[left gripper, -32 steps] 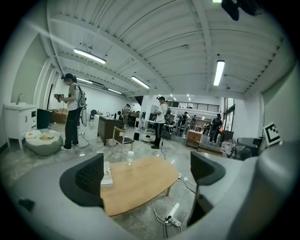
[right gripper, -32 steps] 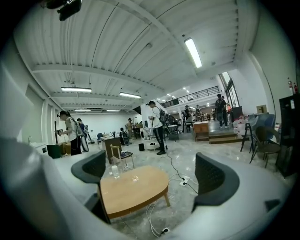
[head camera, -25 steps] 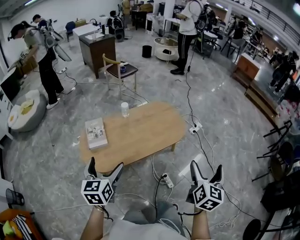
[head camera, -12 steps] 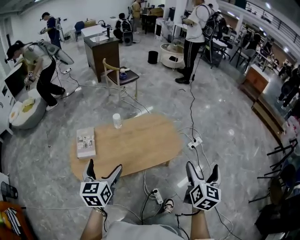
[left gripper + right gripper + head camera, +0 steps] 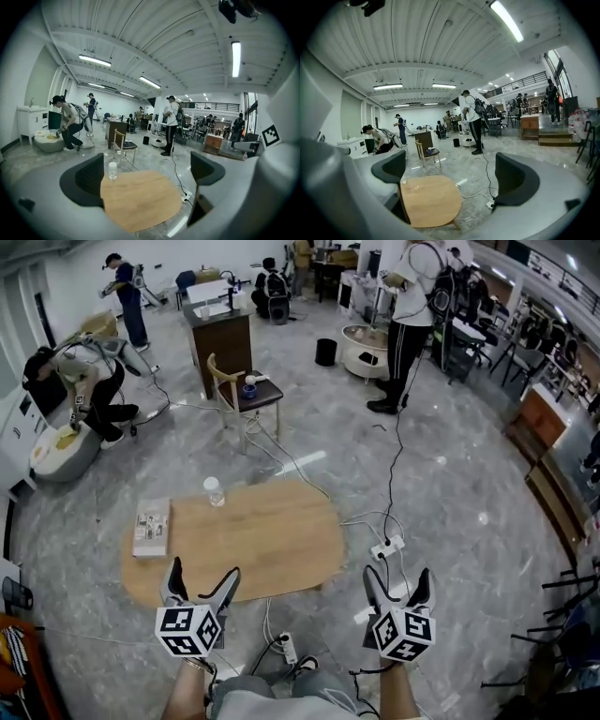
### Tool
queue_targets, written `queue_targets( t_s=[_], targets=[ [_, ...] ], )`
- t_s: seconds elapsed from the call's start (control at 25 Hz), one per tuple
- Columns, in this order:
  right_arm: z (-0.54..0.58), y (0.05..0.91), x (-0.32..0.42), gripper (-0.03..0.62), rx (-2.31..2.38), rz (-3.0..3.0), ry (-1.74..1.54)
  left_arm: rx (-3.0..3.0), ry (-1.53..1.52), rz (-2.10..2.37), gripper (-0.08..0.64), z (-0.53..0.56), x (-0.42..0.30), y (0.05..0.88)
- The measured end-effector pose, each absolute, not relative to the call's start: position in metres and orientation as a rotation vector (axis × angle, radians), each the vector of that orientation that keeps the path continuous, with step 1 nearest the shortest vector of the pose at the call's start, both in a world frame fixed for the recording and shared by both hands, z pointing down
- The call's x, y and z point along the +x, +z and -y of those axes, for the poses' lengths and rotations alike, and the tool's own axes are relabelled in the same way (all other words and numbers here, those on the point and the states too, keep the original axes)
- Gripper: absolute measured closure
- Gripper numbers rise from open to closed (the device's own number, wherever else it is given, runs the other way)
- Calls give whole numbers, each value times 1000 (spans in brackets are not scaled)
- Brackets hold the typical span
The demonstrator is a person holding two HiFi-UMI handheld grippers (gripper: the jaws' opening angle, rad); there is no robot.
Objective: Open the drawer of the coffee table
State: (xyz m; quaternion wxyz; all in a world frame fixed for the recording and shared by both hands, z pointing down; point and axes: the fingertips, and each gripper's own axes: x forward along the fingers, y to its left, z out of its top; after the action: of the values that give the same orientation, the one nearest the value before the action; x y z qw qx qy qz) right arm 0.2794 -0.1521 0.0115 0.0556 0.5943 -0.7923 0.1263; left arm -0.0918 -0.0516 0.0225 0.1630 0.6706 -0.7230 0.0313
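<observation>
The coffee table point(image 5: 253, 540) lies in the lower left-centre of the head view, a light wooden oval with rounded ends, its long near edge facing the person. From this steep angle only the top shows; the drawer cannot be made out in any view.

A clear bottle point(image 5: 215, 491) stands upright near the far edge, toward the left end. A thin book point(image 5: 152, 526) lies flat at the left end, close to the rim. The rest of the surface is bare wood.

The left gripper point(image 5: 203, 570) is at the lower left of the frame, its tips overlapping the near edge of the surface in the picture. In the left gripper view its jaws stand wide apart with nothing between them; the table and bottle show beyond the gap, apart from the pads.

The right gripper point(image 5: 397, 574) hangs at the lower right, over grey marble floor just past the table's rounded right end. Its jaws are likewise spread and hold nothing.

On the floor, a white power strip point(image 5: 385, 547) lies near the right end with cables point(image 5: 394, 465) trailing away toward the top of the frame. A wooden chair point(image 5: 246, 390) stands beyond the far edge, well apart. Open floor spreads to the right of the table.
</observation>
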Motion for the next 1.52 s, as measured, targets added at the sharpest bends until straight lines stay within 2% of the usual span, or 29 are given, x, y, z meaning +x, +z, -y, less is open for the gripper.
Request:
queue_targets(
  t_s=[0.24, 0.76, 0.96, 1.52],
  targets=[
    [202, 31, 305, 5, 1759, 2420, 417, 1893, 133, 2069, 3, 98, -55, 40],
    [223, 76, 293, 5, 1750, 2364, 498, 1948, 236, 1949, 3, 141, -43, 82],
    [227, 127, 291, 5, 1694, 2351, 547, 1938, 309, 1863, 3, 146, -23, 139],
    [210, 342, 295, 5, 1550, 2323, 706, 1879, 439, 1698, 3, 139, 20, 344]
  ],
)
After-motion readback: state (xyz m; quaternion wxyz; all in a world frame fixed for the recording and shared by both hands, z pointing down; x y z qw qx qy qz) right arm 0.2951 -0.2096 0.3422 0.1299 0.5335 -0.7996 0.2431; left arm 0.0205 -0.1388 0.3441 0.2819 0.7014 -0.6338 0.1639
